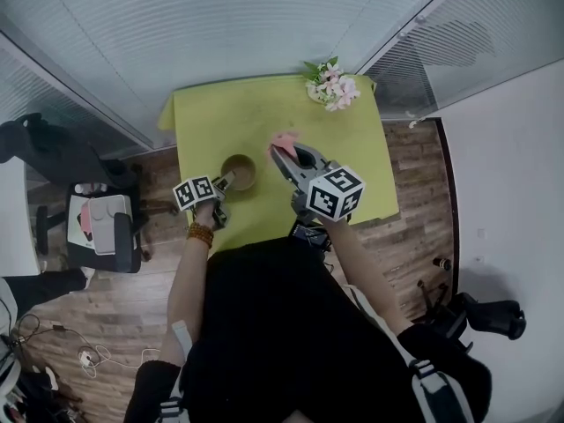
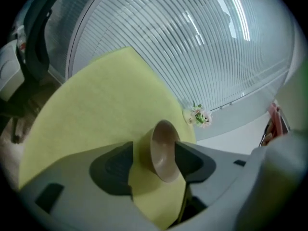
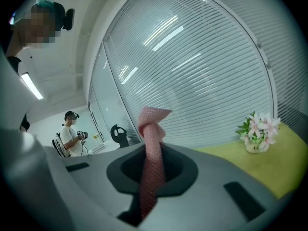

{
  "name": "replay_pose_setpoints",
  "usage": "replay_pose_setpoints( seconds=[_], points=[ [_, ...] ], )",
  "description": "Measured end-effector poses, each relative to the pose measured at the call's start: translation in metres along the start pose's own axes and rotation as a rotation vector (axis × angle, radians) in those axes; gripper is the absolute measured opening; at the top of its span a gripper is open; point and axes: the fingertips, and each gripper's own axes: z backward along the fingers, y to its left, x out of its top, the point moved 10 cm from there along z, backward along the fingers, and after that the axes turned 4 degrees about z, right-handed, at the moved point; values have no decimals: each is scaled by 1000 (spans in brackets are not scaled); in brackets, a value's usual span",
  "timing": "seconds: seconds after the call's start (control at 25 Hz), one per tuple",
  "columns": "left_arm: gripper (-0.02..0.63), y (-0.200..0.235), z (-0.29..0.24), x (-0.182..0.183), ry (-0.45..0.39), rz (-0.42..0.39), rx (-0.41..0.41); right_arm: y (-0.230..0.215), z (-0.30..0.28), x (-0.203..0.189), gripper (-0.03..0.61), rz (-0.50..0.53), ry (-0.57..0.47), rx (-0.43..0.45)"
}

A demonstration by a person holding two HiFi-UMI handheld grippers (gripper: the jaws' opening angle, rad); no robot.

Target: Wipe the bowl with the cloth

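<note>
Bowl (image 1: 238, 171), brown, stands upright on the yellow table (image 1: 264, 104), near its front edge and just ahead of the person, well apart from the flowers (image 1: 332, 84) at the far right corner. The left gripper (image 1: 225, 183) comes in low from the bowl's near-left side. In the left gripper view its jaws stand wide apart with the bowl's wall and rim between them: one pad sits inside by the rim, the other is outside with a strip of yellow showing between it and the wall, so it's not clamped and the bowl rests on the table by its own weight. It's probably straddling the rim to get a hold and steady the bowl for wiping. The right gripper (image 1: 282, 152) is lifted above the table just right of the bowl and angled toward it, jaws closed tight on the pink cloth (image 1: 284, 139). In the right gripper view the cloth runs as a twisted strip through the closed jaws, with a bunched end poking out past the tips. That free end looks like the part meant to rub the bowl, pinched further back so it can reach inside. Cloth isn't touching the bowl, so wiping looks not yet begun. Next up seems to be closing on the rim, then bringing the cloth down into the bowl; the risk is the bowl sliding if it's wiped unheld
</note>
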Motion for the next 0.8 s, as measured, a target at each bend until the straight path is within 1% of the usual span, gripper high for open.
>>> replay_pose_setpoints(
  seconds=[0.12,0.2,0.28,0.4,0.48,0.52,0.68,0.76,0.8],
  points=[
    [262,-7,19,11,-52,-90,23,1,-4,1,12,7,-1,5],
    [262,-21,32,21,-100,-185,32,1,-7,4,12,22,-5,6],
    [261,-43,44,31,-152,-325,29,4,-11,8,12,47,-14,3],
    [252,-83,60,42,-229,-569,2,10,-20,18,12,107,-35,-8],
    [234,-108,71,46,-300,-701,16,16,-25,24,12,155,-60,-17],
    [213,-119,78,47,-340,-752,32,20,-28,27,12,179,-73,-23],
    [113,-159,105,50,-528,-907,103,31,-37,35,12,237,-92,-29],
    [73,-174,116,49,-613,-959,139,34,-40,38,12,251,-94,-30],
    [62,-180,121,49,-641,-968,148,35,-41,38,12,257,-94,-34]
  ],
)
